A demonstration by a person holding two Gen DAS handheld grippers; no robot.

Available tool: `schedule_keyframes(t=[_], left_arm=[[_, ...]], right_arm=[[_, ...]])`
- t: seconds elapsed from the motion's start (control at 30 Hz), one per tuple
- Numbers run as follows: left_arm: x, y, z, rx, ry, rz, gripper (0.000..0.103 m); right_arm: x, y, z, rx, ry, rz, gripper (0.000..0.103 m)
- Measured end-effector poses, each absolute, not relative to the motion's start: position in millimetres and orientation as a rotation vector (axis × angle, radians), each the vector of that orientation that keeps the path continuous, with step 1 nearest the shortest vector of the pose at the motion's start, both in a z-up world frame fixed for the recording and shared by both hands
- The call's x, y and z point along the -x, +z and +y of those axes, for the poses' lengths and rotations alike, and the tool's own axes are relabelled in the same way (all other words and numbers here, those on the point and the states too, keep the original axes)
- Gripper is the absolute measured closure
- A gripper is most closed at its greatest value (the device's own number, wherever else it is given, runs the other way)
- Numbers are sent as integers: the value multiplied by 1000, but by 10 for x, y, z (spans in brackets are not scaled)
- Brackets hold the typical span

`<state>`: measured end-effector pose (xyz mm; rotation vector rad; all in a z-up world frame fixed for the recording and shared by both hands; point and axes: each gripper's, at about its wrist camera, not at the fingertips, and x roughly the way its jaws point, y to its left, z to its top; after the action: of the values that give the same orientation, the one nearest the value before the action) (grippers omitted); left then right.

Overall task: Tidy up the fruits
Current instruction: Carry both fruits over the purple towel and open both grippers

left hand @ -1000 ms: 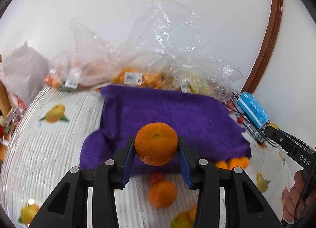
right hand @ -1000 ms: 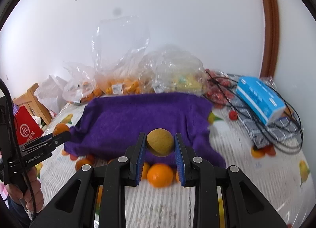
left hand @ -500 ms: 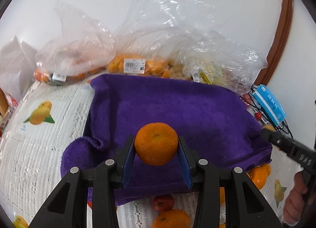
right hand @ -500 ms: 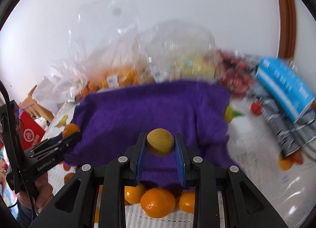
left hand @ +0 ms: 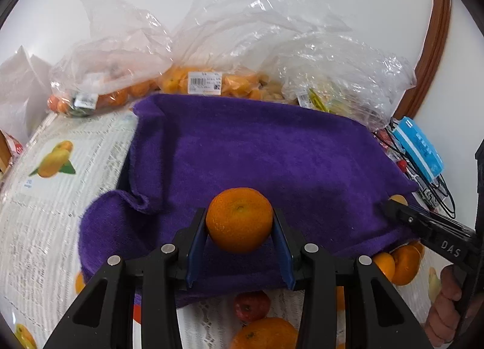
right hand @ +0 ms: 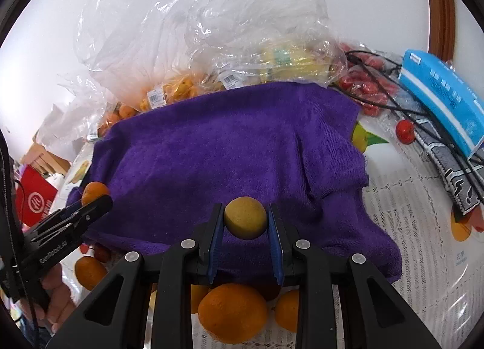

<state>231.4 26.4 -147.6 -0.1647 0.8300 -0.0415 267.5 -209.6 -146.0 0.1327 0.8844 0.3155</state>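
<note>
An orange is clamped between the blue pads of the left gripper, above a purple towel. Far behind, bags of fruit are piled. At the right, the right gripper is seen holding a yellowish fruit.

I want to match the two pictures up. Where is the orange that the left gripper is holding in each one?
Left wrist view: the orange sits low in the middle, clamped in the left gripper.
Right wrist view: it peeks out at the left edge, above that gripper's tip.
Shared landmark: the purple towel lies behind it in both.
</note>
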Motion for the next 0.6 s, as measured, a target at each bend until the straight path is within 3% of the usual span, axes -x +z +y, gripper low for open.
schedule_keyframes(t=[0.6], left_arm=[[-2273, -1435, 196, 121, -39, 797, 62]], right_arm=[[-2679, -1450, -2075, -122, 305, 875, 73]])
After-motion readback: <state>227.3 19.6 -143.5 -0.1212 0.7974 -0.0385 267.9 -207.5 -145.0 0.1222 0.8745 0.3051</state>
